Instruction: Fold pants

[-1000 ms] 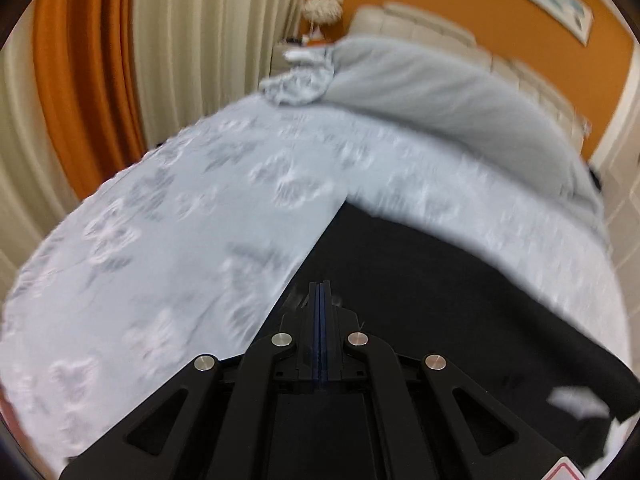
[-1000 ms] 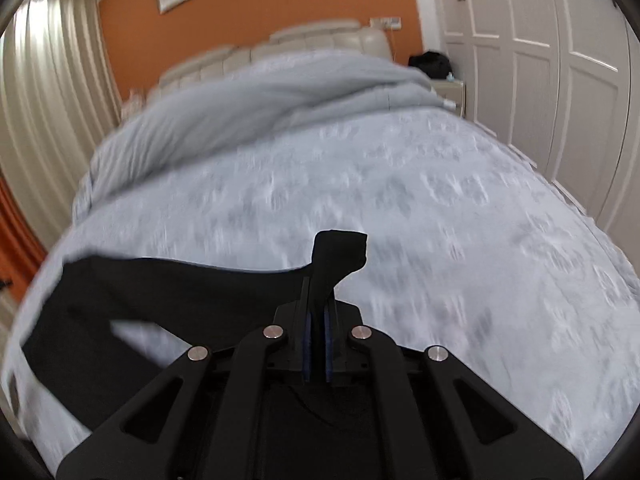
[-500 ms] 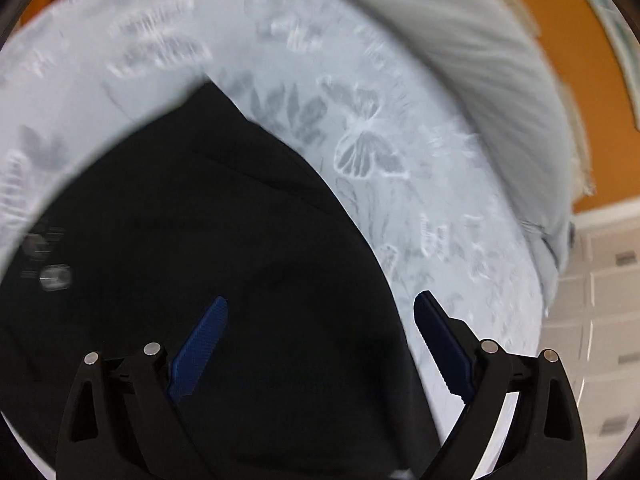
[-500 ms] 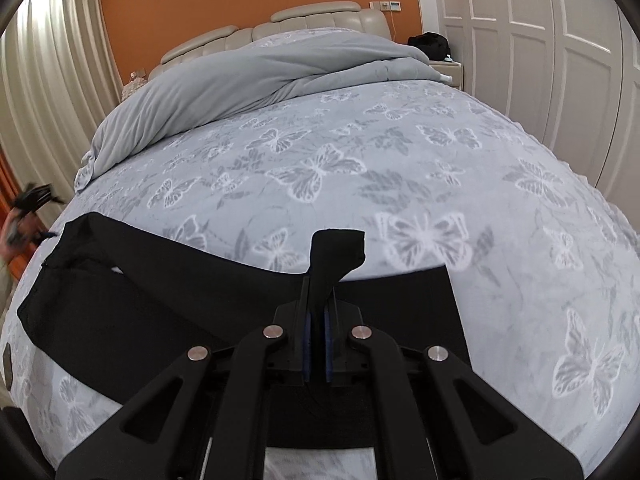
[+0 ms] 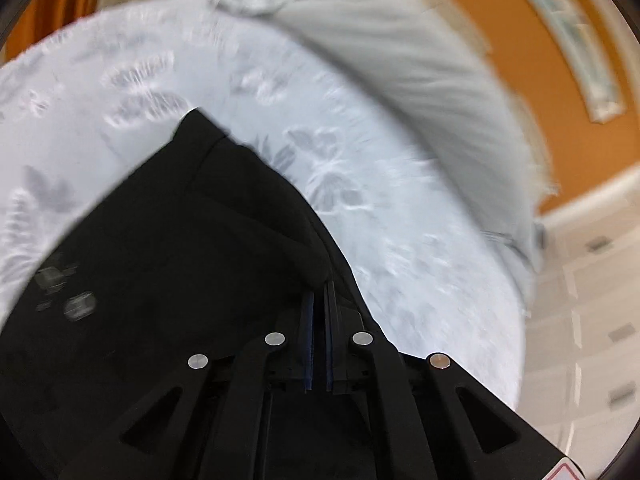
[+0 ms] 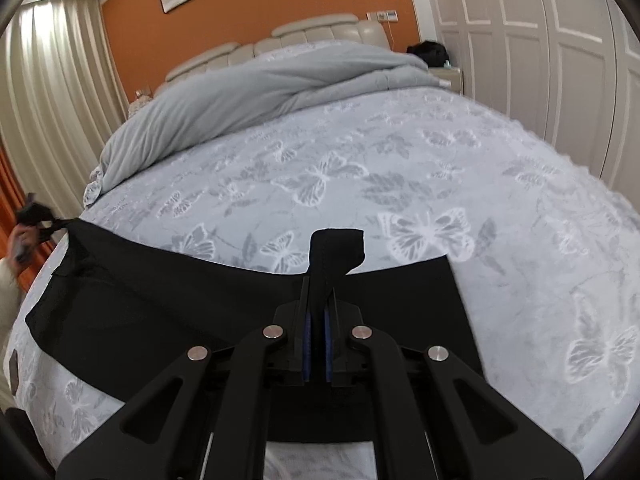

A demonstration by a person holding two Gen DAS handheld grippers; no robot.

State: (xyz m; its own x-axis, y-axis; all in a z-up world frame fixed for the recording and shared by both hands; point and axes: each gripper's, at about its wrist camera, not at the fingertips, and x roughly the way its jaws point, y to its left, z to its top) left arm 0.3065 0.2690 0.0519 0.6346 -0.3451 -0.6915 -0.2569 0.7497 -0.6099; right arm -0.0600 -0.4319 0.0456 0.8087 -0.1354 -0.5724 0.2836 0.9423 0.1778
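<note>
Only right wrist view shows left gripper (image 6: 60, 224), seemingly pinching pants (image 6: 168, 300).

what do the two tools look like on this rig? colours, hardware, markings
Both are matte black. The right tool and left tool each have two fingers with blue ribbed pads, angular arms with triangular cut-outs and four round silver pins. A red-and-white label corner shows on the left one. No cables visible.
</note>
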